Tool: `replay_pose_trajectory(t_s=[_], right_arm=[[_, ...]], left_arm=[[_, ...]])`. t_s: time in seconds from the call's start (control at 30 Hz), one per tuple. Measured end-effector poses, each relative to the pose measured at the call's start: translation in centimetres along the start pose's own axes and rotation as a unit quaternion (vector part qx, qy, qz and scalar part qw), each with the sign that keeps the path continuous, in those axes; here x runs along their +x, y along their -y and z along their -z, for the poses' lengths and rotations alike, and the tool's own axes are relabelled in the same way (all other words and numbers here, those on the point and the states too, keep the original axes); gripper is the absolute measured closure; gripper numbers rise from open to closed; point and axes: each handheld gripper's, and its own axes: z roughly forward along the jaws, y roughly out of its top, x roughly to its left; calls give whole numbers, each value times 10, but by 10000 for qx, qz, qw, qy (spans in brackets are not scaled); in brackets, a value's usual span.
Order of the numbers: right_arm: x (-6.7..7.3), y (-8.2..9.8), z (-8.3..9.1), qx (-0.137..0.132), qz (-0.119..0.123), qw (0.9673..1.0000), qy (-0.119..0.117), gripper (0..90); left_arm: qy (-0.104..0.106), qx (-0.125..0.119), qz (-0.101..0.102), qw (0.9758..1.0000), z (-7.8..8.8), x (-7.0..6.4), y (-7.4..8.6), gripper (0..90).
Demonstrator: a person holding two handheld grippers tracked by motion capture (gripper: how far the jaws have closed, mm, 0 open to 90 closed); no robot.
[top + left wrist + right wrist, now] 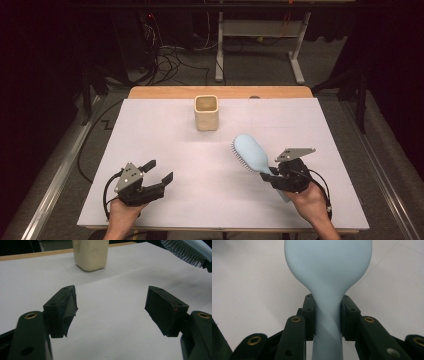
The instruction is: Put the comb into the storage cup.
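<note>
Lab or test bay, dim room, table point(150, 130) under white sheet, loose cables point(167, 60) on grey floor, metal bench frame point(260, 30) behind, floor rail point(55, 175) alongside

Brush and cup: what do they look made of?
Brush: likely plastic, pale blue, smooth matte back with a soft sheen in the right gripper view; bristles look like dark thin plastic pins. Cup: cream, matte, with slightly uneven walls, so perhaps ceramic or soft plastic; I cannot tell which.
</note>
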Motion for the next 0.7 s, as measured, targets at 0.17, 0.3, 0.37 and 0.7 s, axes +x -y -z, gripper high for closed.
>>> replay_pose_trajectory(t_s=[0.17, 0.3, 0.37, 0.7], right_arm=[[1, -1, 0, -39, 7, 10000, -13, 709], [2, -3, -1, -64, 35, 10000, -47, 708], [3, -3, -3, -64, 18, 9999, -79, 709], [4, -2, -7, -52, 8, 9998, -212, 709]], left_arm=[[162, 57, -73, 9998, -7, -8, -2, 263], [286, 147, -70, 9995, -13, -12, -2, 268], [375, 199, -63, 9991, -17, -14, -3, 269], [662, 340, -133, 9971, -38, -28, -8, 265]])
